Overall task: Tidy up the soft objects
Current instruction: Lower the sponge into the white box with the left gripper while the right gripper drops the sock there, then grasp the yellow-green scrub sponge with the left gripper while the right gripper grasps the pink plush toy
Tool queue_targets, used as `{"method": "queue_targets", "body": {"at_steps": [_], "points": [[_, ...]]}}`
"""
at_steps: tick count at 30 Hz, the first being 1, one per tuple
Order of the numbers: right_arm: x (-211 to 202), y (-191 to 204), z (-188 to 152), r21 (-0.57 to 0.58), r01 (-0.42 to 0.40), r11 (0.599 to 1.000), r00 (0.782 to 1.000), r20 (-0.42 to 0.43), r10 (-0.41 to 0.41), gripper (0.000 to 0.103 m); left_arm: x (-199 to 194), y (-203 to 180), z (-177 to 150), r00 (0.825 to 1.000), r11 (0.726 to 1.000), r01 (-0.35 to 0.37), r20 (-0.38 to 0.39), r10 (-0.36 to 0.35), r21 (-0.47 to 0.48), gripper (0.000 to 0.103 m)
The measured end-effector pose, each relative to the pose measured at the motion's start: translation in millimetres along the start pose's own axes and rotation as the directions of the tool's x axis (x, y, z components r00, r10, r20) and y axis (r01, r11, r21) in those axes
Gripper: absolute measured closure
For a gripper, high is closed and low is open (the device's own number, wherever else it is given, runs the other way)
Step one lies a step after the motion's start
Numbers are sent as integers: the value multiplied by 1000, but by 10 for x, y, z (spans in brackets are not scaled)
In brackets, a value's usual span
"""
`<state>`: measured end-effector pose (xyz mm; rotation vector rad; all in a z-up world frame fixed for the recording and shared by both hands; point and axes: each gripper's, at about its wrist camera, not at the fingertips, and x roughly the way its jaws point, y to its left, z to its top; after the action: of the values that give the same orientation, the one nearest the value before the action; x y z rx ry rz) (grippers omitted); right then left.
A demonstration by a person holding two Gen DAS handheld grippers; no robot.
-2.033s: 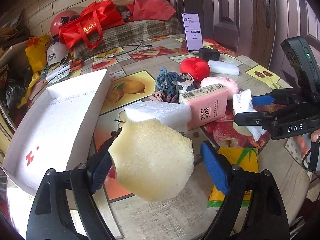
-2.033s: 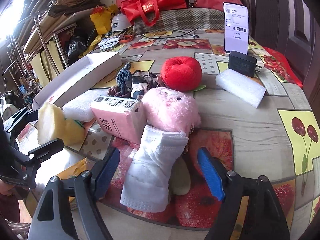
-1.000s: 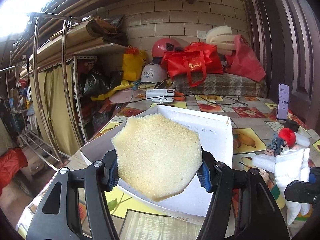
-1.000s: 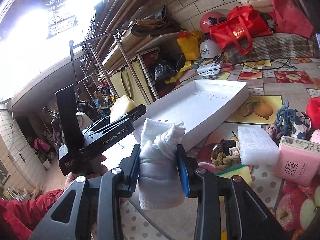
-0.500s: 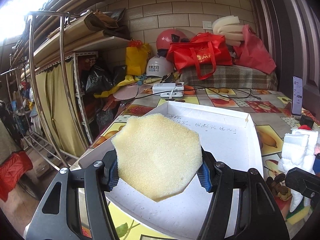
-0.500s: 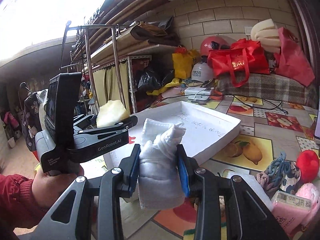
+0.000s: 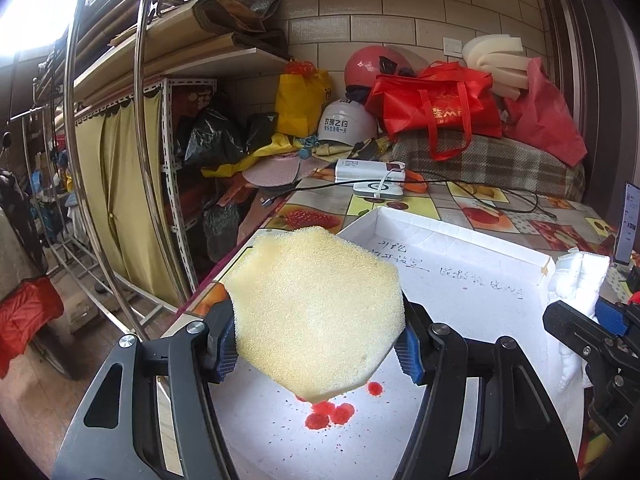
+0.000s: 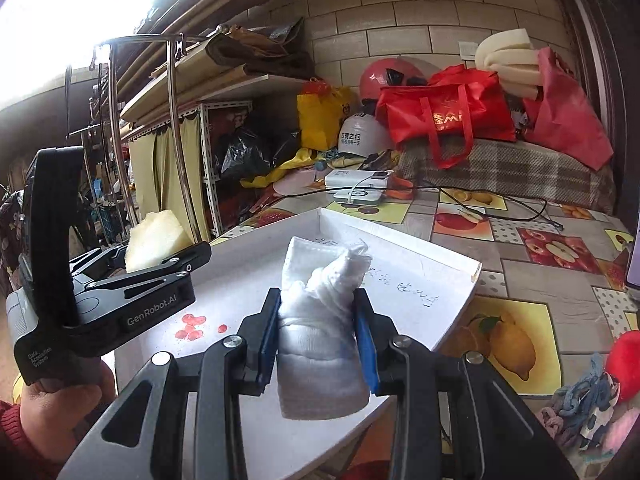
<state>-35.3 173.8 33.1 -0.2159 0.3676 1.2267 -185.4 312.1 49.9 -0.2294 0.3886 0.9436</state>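
Note:
My left gripper is shut on a pale yellow sponge and holds it above the near left part of the white foam tray. In the right wrist view the left gripper shows at the left with the sponge in it. My right gripper is shut on a white folded cloth above the tray's near edge. The cloth also shows at the right of the left wrist view.
The tray floor carries red spots and handwriting. A red plush and a blue knitted toy lie on the fruit-print tablecloth at the right. A power bank, cable, helmets and red bags sit at the table's far end. A metal shelf rack stands left.
Both grippers have moved further over the tray with their loads still held. The tray now fills more of both views.

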Motion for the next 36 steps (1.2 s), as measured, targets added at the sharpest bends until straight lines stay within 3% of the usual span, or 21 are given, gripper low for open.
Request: {"method": "queue_targets", "body": {"at_steps": [6, 9, 10, 11, 12, 13, 14, 21, 27, 32, 36], "points": [[113, 2, 19, 1, 14, 1000, 999, -34, -14, 67, 1, 59, 7, 1000, 1000, 3, 4, -3, -30, 39], [72, 43, 26, -15, 21, 1000, 1000, -16, -21, 66, -18, 58, 18, 1000, 999, -8, 18, 8, -33, 31], [77, 60, 50, -19, 27, 999, 1000, -13, -27, 63, -26, 70, 20, 1000, 999, -16, 25, 17, -40, 24], [69, 73, 53, -24, 35, 999, 999, -7, -35, 47, -39, 86, 17, 999, 999, -21, 32, 23, -49, 14], [57, 80, 55, -28, 39, 999, 999, -1, -39, 17, -47, 103, 16, 999, 998, -22, 39, 24, -59, 9], [38, 89, 55, -33, 43, 999, 999, 9, -43, 5, -56, 124, 11, 999, 997, -19, 43, 22, -68, 0], [9, 106, 61, -39, 50, 998, 998, 28, -49, 0, -66, 143, 8, 999, 997, -21, 49, 25, -78, 0], [-285, 233, -57, -62, 50, 997, 997, 66, -46, 0, -169, 237, -32, 996, 992, -27, 80, 37, -127, 0], [-797, 277, -282, -100, -41, 994, 996, 79, 49, 0, -342, 126, -118, 997, 993, 22, 80, -13, -113, 0], [-1230, -86, -374, -41, -24, 999, 992, 119, 28, 0, -555, -286, -202, 987, 992, 125, 96, -126, 24, 0], [-1567, -616, -428, 52, 77, 996, 980, 180, -85, 0, -826, -776, -339, 955, 947, 272, 75, -288, 173, 0]]}}
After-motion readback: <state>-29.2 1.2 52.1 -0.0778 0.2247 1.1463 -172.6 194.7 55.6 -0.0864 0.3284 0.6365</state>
